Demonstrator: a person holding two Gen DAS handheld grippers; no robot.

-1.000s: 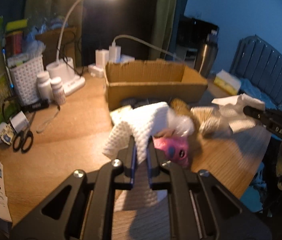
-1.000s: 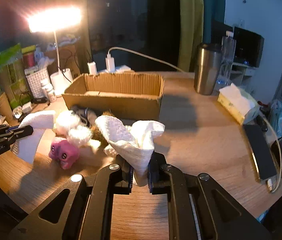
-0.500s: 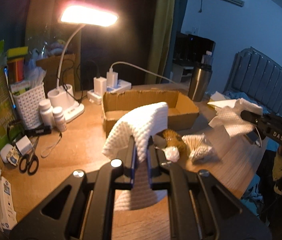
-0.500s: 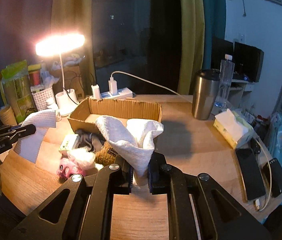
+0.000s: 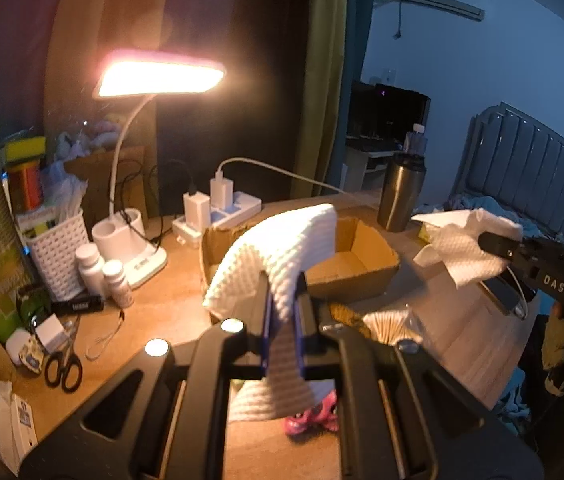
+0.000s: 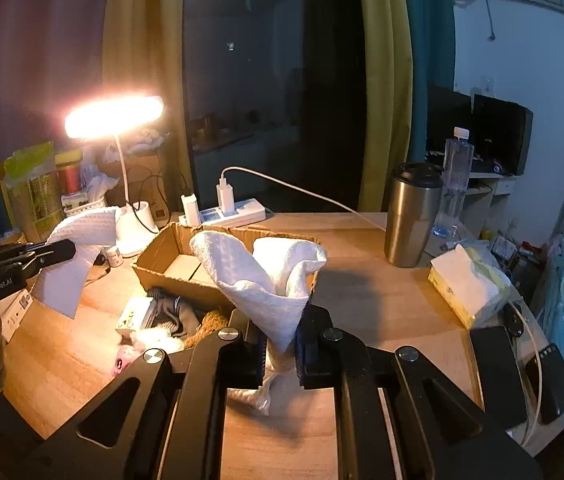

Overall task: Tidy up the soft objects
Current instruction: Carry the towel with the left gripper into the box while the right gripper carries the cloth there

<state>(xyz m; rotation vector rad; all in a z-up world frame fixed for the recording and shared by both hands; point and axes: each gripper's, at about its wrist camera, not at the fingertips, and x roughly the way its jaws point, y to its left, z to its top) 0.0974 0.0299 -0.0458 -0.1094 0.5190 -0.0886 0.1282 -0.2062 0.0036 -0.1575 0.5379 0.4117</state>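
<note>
My left gripper (image 5: 282,312) is shut on a white waffle cloth (image 5: 278,244) that folds over its fingertips and hangs below them. My right gripper (image 6: 280,348) is shut on another white cloth (image 6: 262,276), bunched upward. Each gripper shows in the other's view: the right gripper (image 5: 493,242) with its cloth (image 5: 461,252), the left gripper (image 6: 60,250) with its cloth (image 6: 78,248). Both hang above the wooden table (image 6: 361,296), in front of an open cardboard box (image 6: 170,258). Below lie a pink plush toy (image 5: 313,418), a brown plush (image 5: 345,316) and grey socks (image 6: 174,314).
A lit desk lamp (image 5: 160,78), power strip (image 5: 226,216), white basket (image 5: 56,254), pill bottles (image 5: 116,282) and scissors (image 5: 62,368) crowd the left. A steel tumbler (image 6: 413,216), tissue box (image 6: 465,284) and phones (image 6: 493,368) sit right.
Both grippers have risen with their cloths still clamped. The table, the box and the plush toys sit lower and further off in both views.
</note>
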